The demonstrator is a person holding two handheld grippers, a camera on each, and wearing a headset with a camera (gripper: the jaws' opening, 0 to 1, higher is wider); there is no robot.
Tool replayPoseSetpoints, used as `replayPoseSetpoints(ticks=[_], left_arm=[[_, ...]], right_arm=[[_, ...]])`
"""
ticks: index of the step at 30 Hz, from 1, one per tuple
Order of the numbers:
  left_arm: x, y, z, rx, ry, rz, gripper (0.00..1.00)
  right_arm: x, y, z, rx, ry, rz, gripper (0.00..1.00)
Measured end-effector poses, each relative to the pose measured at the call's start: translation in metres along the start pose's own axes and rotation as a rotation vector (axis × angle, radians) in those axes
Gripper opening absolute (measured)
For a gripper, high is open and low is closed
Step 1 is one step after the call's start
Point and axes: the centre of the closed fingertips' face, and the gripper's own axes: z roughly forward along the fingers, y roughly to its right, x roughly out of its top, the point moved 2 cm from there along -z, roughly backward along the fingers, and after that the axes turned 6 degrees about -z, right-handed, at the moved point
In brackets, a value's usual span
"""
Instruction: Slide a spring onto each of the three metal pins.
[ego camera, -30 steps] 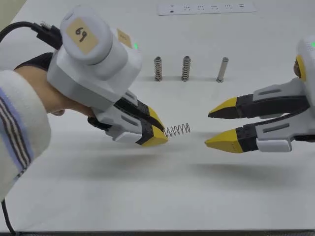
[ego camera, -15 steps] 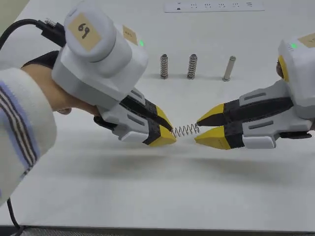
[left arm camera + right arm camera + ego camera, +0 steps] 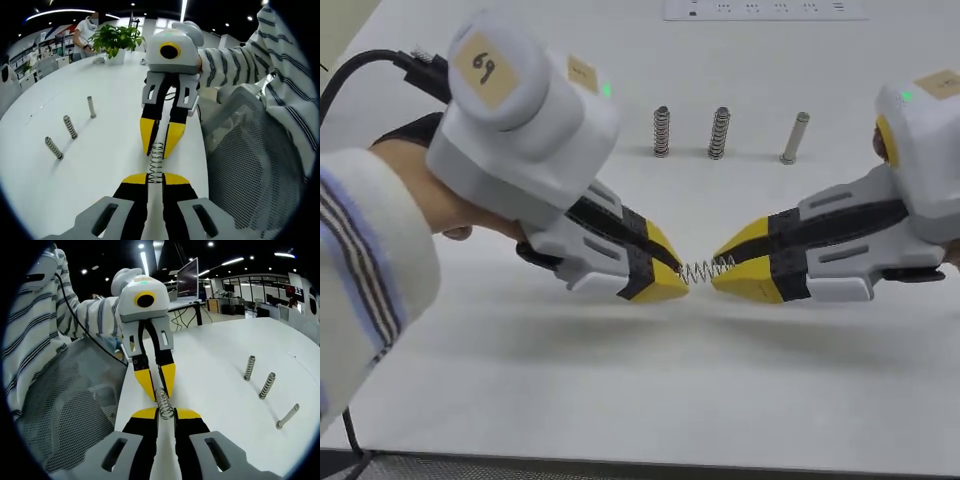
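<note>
A small loose spring (image 3: 705, 268) hangs level above the white table, held at both ends. My left gripper (image 3: 678, 282) is shut on its left end, my right gripper (image 3: 717, 270) on its right end, tips almost meeting. In the left gripper view the spring (image 3: 156, 160) runs from my own jaws to the right gripper (image 3: 159, 150). In the right gripper view the spring (image 3: 163, 401) sits between my jaws, facing the left gripper (image 3: 159, 387). Behind stand two pins with springs on them (image 3: 662, 131) (image 3: 720, 132) and a bare metal pin (image 3: 795, 138) at the right.
A white power strip (image 3: 765, 9) lies at the table's far edge. A mesh chair (image 3: 250, 165) stands beside the table's near edge. A potted plant (image 3: 117, 37) sits far off on the table. Bare tabletop (image 3: 650, 380) lies under the grippers.
The right gripper moved left to the spring's free end and its jaws shut on it. The left gripper kept hold of the spring and barely moved.
</note>
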Motion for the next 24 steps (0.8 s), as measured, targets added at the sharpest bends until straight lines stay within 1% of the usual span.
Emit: replayPoseSetpoints(ticks=[3, 5, 9, 11, 13, 14, 19, 21, 24], left_arm=[[-0.001, 0.000, 0.001, 0.006, 0.010, 0.001, 0.02], [-0.001, 0.002, 0.002, 0.011, 0.018, 0.011, 0.02], [-0.001, 0.006, 0.004, 0.002, 0.034, 0.018, 0.02], [0.000, 0.007, 0.004, 0.002, 0.050, 0.031, 0.02], [0.002, 0.008, 0.003, -0.004, 0.069, 0.027, 0.02], [0.004, 0.008, 0.003, 0.000, 0.079, 0.033, 0.02], [0.010, 0.010, 0.003, -0.004, 0.111, 0.029, 0.02], [0.011, 0.012, 0.005, -0.017, 0.128, 0.023, 0.02], [0.013, 0.014, 0.007, -0.023, 0.150, 0.015, 0.02]], right_arm=[[-0.001, 0.000, 0.000, 0.002, -0.012, 0.056, 0.09], [-0.002, 0.000, -0.001, 0.001, -0.014, 0.045, 0.09], [-0.004, -0.004, -0.003, 0.013, -0.024, 0.044, 0.09], [-0.003, -0.005, -0.005, 0.012, -0.023, 0.072, 0.09], [-0.002, -0.006, -0.009, 0.012, -0.022, 0.071, 0.09], [-0.001, -0.005, -0.010, 0.003, -0.017, 0.065, 0.08], [0.003, -0.007, -0.016, -0.015, -0.014, 0.037, 0.08], [0.005, -0.008, -0.019, -0.009, -0.001, 0.053, 0.08], [0.004, -0.012, -0.022, -0.008, -0.020, 0.041, 0.08]])
